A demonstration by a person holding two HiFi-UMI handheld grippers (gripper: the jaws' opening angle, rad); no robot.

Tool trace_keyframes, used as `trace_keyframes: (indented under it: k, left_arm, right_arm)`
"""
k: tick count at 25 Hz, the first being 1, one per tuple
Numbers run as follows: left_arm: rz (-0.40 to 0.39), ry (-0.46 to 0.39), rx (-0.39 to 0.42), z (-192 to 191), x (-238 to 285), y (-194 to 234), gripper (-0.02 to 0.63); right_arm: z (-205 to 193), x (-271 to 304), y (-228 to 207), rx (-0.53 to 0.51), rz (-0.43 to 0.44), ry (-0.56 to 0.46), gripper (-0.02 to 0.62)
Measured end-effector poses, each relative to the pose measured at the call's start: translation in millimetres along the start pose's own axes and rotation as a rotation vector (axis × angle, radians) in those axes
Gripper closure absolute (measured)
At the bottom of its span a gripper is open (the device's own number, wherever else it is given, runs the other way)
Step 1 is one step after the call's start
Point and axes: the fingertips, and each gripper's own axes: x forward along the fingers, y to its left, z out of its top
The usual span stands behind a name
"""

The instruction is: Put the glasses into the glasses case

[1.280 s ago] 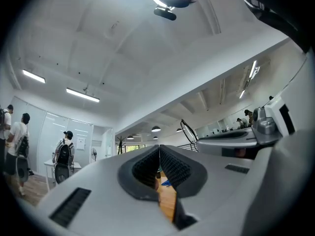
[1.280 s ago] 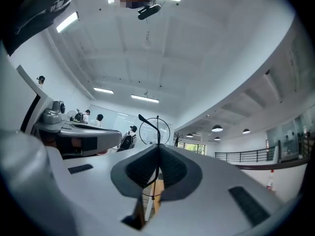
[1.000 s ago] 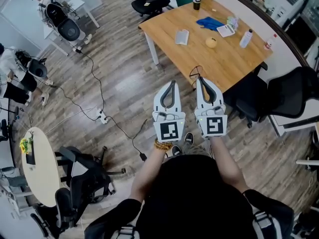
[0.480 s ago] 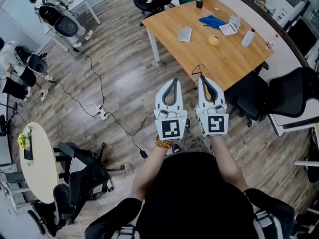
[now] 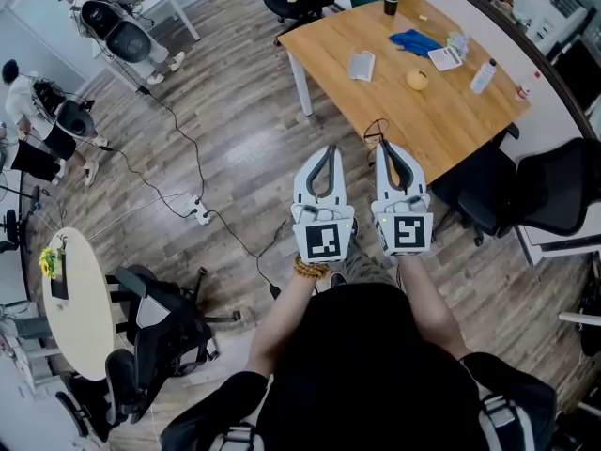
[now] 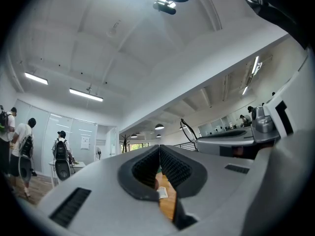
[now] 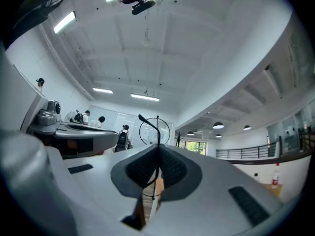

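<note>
My two arms were stretched out in front of me, side by side, above the floor. My left hand-held gripper [image 5: 324,150] was pressed together with nothing in it. My right hand-held gripper [image 5: 383,147] was pressed together too, pinching the thin black glasses [image 7: 157,131] by the frame. Both pointed ahead and a bit up.

Since a second before, I had moved a little, and the desk [image 5: 441,120] had slid a bit to the right in my head view. The glasses sat in my gripper the same way, so I think I was carrying them over.

Farther off on the desk, well apart from the glasses, lay the glasses case [image 5: 362,65], I think: a flat grey thing. The glasses were not in it yet.
</note>
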Motion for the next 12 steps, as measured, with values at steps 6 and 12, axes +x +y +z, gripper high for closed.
trace_keyframes:
  k: [6,12]
  left_arm:
    - [0.000,0.005,-0.002,-15.0,29.1,19.8,0.586]
    - [-0.009,-0.004,-0.002,-23.4,58.2,36.2,0.586]
  right_arm:
    - [-11.1,35.3,-4.4,0.001,0.000,0.005,0.580]
    - [-14.2,67.5,-7.6,-0.012,0.003,0.006,0.580]
